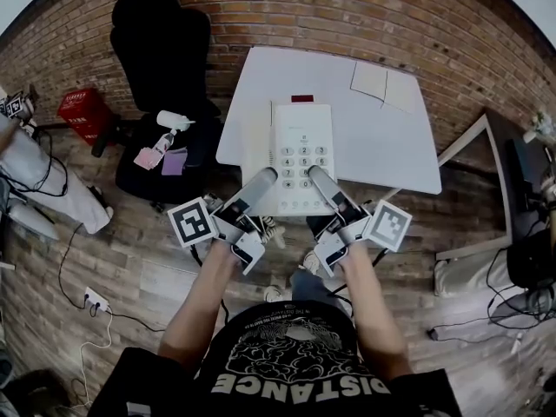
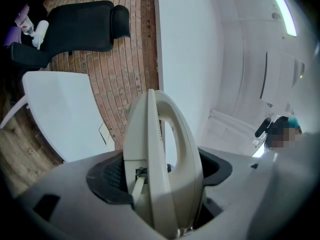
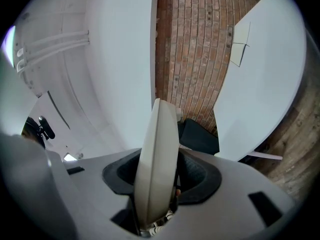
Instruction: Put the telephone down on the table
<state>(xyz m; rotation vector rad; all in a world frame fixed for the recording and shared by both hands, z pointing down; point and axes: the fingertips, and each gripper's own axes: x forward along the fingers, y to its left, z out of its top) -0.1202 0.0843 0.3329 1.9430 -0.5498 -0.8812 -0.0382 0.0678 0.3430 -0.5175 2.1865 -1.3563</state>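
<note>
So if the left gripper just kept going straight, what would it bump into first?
The left gripper is holding the phone. Beyond that it seems aimed over the table at the brick wall, though depth is unclear.

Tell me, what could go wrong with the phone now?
The left gripper and right gripper pinch the telephone only at its near end, so it might tilt or slip. It is at the near edge of the table; let go there, it could tip onto the floor.
</note>
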